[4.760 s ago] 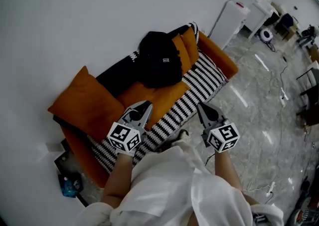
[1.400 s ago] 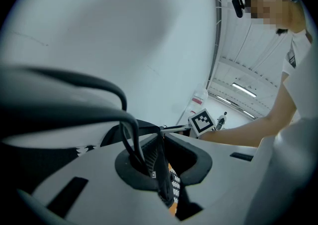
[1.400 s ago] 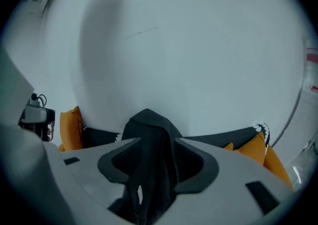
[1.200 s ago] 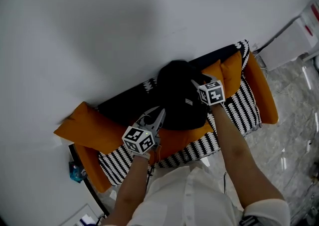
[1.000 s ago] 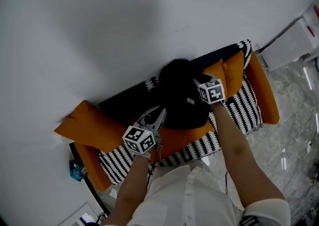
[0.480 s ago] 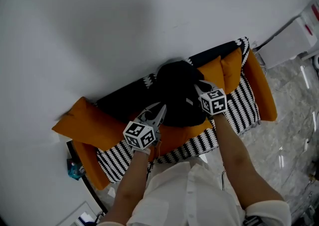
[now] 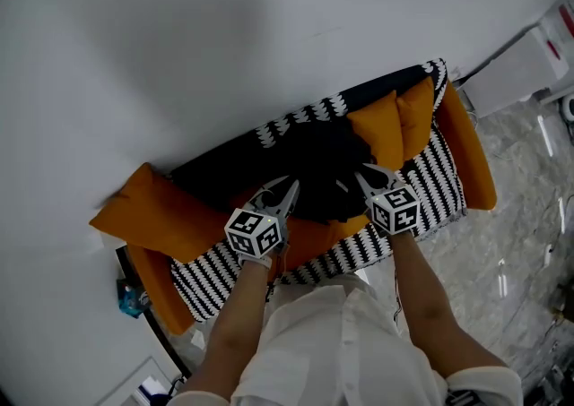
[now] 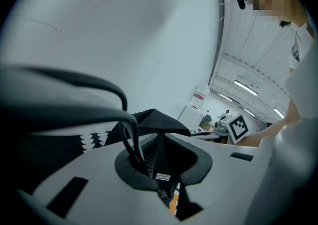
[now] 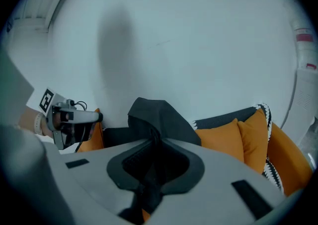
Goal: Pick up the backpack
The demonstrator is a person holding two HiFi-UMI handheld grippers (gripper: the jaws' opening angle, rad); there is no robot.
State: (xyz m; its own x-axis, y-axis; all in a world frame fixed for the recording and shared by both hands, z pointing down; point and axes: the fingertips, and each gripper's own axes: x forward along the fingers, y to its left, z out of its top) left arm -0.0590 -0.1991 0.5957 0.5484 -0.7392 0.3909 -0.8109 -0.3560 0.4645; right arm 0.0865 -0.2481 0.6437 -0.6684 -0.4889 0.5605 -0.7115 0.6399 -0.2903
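Note:
The black backpack [image 7: 318,171] lies slumped on the striped sofa [image 7: 421,194], pulled toward the seat's front. My left gripper [image 7: 283,189] is at its lower left edge. In the left gripper view it [image 8: 160,167] is shut on a black strap with a small label, and the backpack [image 8: 154,119] peaks just behind. My right gripper [image 7: 366,178] is on the bag's right side. Its jaws have just been closing and now pinch a fold of the backpack [image 9: 156,117] that rises in a peak. The rest of the bag is hidden behind the jaws.
Two orange cushions [image 7: 381,131] lean at the sofa's right end and a large one [image 7: 148,211] at the left. The white wall is right behind the sofa. A white cabinet [image 7: 529,59] stands on the right, and a blue object [image 7: 128,298] lies on the floor at the left.
The right gripper went from open to shut on the backpack and drew back toward me. The bag came off the backrest and slumped forward, baring the patterned backrest. The left gripper stayed put.

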